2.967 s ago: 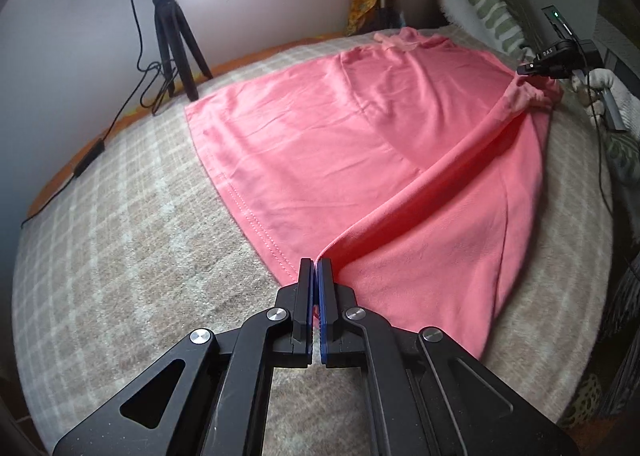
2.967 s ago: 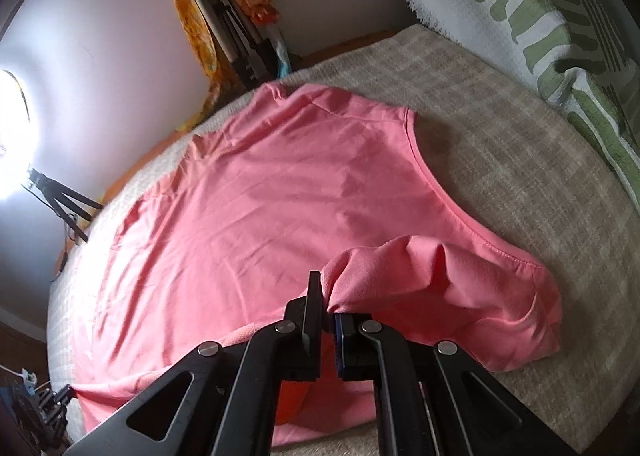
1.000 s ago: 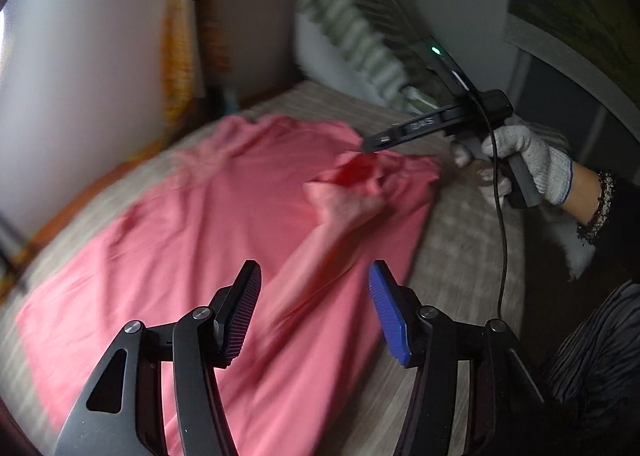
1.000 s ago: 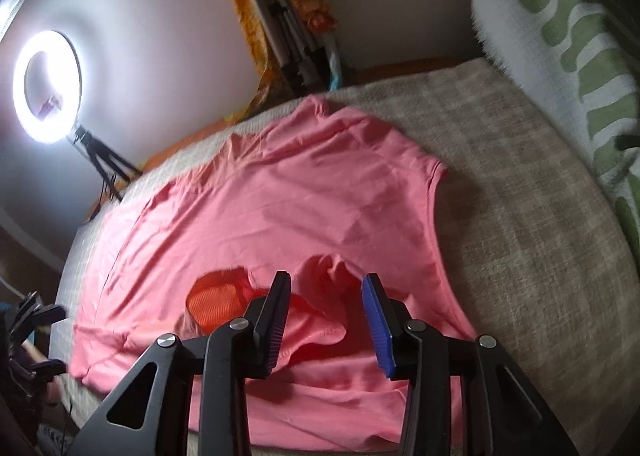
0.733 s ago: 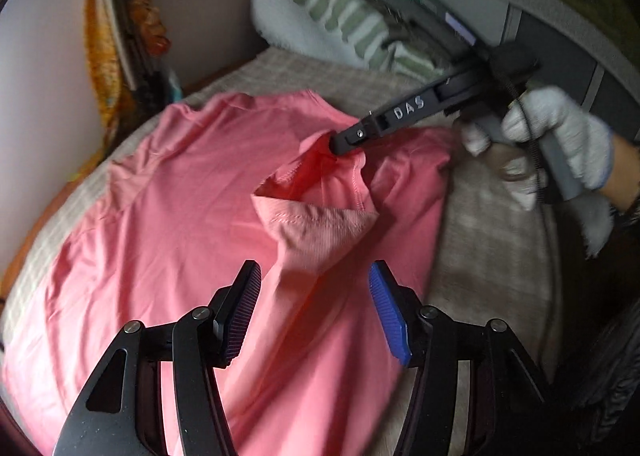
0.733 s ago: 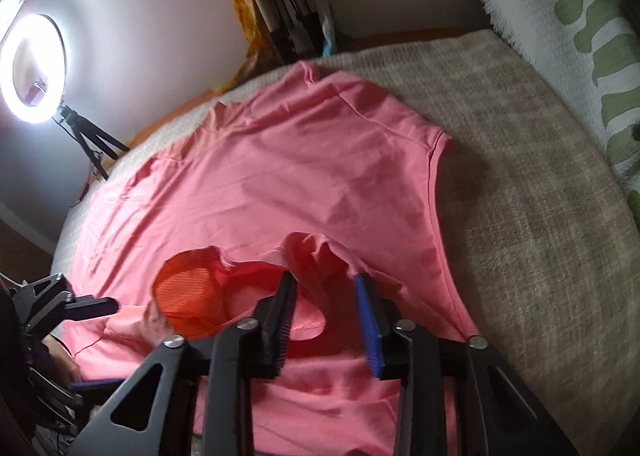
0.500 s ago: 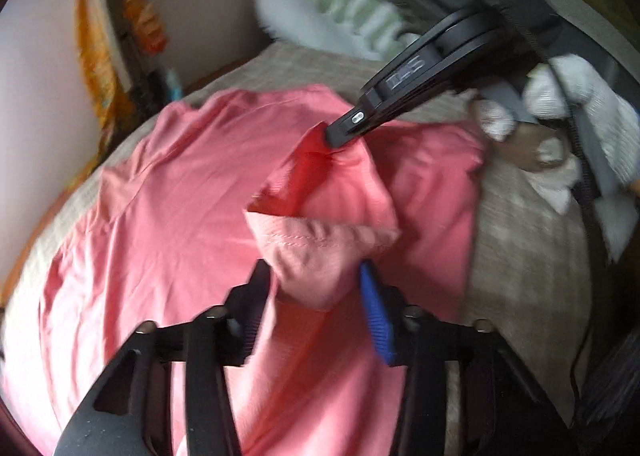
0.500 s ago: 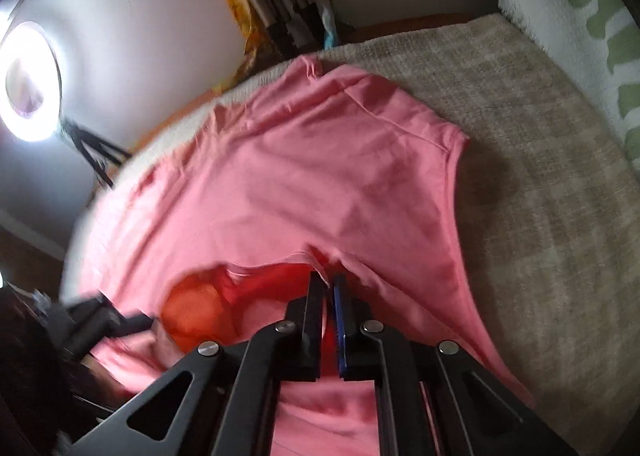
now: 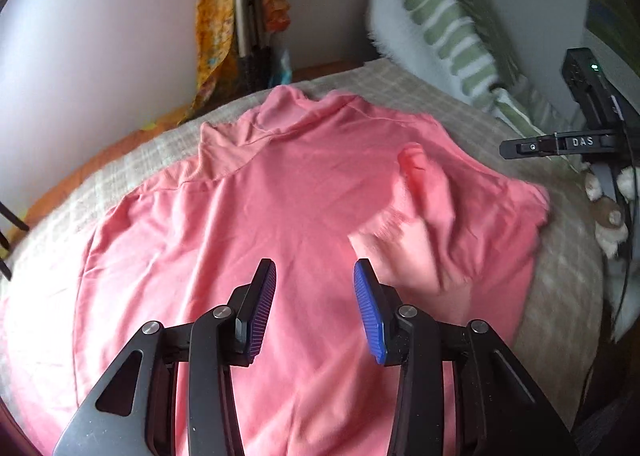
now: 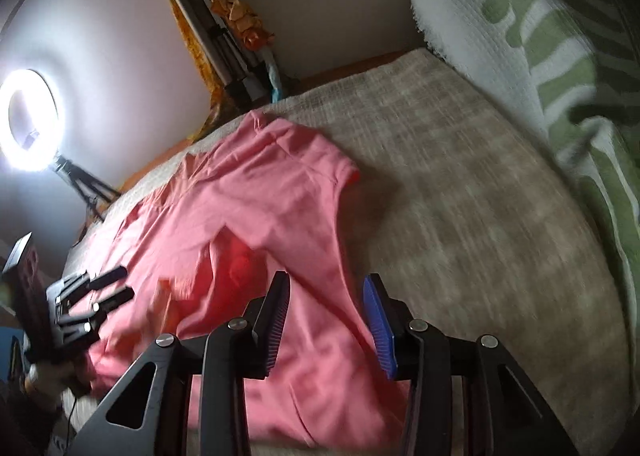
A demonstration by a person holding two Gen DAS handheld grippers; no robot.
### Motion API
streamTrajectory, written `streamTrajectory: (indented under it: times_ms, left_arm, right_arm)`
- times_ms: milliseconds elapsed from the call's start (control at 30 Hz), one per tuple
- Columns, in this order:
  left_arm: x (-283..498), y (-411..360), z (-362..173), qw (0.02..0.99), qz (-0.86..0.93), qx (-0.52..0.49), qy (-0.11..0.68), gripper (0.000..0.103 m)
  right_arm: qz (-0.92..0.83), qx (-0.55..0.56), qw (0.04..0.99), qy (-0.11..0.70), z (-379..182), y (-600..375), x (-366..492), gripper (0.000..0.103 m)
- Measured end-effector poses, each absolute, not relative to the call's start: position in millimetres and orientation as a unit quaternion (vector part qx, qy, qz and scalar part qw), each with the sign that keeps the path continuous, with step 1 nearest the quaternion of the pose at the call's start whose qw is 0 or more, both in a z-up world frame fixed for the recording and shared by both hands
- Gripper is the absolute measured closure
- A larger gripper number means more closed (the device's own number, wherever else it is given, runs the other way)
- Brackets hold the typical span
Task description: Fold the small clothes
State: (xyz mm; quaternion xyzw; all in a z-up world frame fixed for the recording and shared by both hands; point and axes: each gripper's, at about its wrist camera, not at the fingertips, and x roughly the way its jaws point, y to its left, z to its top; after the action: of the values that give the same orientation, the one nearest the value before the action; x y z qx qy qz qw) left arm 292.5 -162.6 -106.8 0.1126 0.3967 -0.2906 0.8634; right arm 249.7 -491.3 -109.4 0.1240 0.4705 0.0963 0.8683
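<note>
A pink T-shirt (image 9: 288, 216) lies spread on the checked bed cover (image 9: 560, 276), one sleeve (image 9: 420, 216) folded in over its body. My left gripper (image 9: 315, 306) is open and empty above the shirt's middle. My right gripper (image 10: 326, 316) is open and empty over the shirt's (image 10: 260, 224) right edge. The right gripper (image 9: 560, 144) also shows at the right of the left wrist view, off the shirt. The left gripper (image 10: 96, 300) shows at the left of the right wrist view.
A green-striped pillow (image 10: 560, 56) lies along the right of the bed. A folded tripod with orange cloth (image 10: 224, 28) leans in the far corner. A ring light (image 10: 30, 120) on a stand glows at the far left. The wall runs behind the bed.
Both grippers had closed on the folded sleeve half a second ago. Now both are open, the sleeve has dropped onto the shirt, and both grippers have pulled back.
</note>
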Motion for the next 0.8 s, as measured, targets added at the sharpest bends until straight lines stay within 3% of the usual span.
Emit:
streamTrajectory:
  times_ms: [267,300,500,800]
  left_arm:
    - [240,-160,-111,0.838,-0.332,0.159,0.403,0.064]
    - [235,-158,-112,0.835,-0.336,0.16,0.405,0.064]
    - [223,-156,-124,0.826,-0.339,0.171,0.416,0.064]
    - [221,-155,-132,0.821,-0.346,0.166,0.422,0.064]
  right_arm:
    - [0.104,0.079,0.848,0.514,-131,-486,224,0.061]
    - [0.1,0.083,0.847,0.516,-132,-489,221,0.056]
    - [0.071,0.179,0.85,0.491,-130,-522,190,0.046]
    - [0.037,0.258,0.834,0.486,-145,-536,174,0.046]
